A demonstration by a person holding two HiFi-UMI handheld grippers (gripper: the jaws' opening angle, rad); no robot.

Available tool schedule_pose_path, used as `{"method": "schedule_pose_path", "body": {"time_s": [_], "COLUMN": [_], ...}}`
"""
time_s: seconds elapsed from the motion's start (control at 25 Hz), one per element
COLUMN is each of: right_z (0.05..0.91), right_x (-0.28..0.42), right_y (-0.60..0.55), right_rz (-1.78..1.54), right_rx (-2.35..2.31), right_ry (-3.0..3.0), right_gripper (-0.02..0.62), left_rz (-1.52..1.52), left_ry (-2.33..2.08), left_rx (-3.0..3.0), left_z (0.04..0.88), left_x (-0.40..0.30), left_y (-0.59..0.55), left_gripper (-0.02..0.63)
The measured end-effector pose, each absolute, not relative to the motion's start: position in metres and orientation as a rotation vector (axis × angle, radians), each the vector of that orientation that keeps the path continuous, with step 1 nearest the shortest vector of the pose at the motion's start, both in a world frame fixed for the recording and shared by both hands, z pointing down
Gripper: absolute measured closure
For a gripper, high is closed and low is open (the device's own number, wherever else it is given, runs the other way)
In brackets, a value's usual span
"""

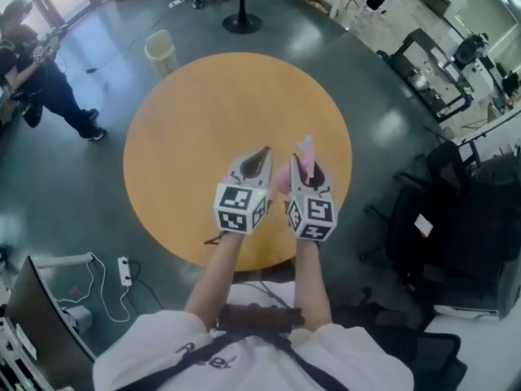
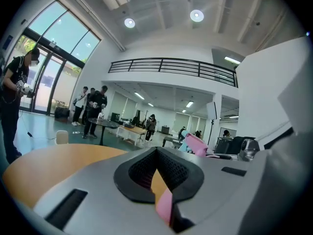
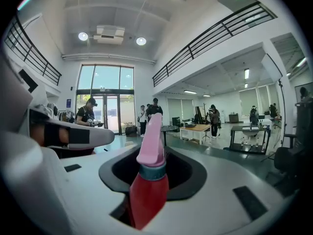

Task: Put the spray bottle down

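The spray bottle has a pink trigger head and a red body. It stands upright between the jaws of my right gripper, which is shut on its body, above the near right part of the round orange table. Close on its left is my left gripper; its jaw tips meet in a point. In the left gripper view the jaws leave only a thin wedge with table and a pink sliver showing, and the bottle's pink head pokes up at the right.
A pale waste bin stands on the floor beyond the table. A person is at the far left. Black chairs crowd the right side. A white power strip and cables lie on the floor at my left.
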State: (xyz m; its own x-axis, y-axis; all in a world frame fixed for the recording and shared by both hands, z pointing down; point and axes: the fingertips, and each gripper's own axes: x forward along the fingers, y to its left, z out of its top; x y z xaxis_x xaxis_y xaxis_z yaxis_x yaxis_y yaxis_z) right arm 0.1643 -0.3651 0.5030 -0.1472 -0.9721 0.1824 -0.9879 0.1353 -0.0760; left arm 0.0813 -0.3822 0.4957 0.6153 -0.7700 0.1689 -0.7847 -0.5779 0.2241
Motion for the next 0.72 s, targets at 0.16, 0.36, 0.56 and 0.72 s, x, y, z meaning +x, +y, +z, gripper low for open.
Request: {"method": "schedule_pose_path", "body": {"time_s": [0.16,0.36,0.56,0.72], "right_z": [0.523,0.537,0.556,0.572], "right_x": [0.173,0.184,0.185,0.193], "right_y": [-0.382,-0.406,-0.437,-0.462], "right_rz": [0.325,0.371,0.406,0.428], "right_rx": [1.958,1.932,1.927,1.919], "right_ry": [-2.277,-2.27,-2.254,-2.246], "right_gripper": [0.436,0.436,0.436,0.434], "left_rz": [0.125,0.162,0.192,0.221], "left_ry": [-1.253,-1.25,-1.26,-1.262], "left_rx": [2.532,2.5,2.471,2.436], "left_z": [0.513,0.526,0.543,0.559], "left_x": [0.096,0.109,0.102,0.104], "left_y": [-0.397,-0.416,-0.443,-0.461], "left_gripper": [0.594,0.594,0.594,0.594]}}
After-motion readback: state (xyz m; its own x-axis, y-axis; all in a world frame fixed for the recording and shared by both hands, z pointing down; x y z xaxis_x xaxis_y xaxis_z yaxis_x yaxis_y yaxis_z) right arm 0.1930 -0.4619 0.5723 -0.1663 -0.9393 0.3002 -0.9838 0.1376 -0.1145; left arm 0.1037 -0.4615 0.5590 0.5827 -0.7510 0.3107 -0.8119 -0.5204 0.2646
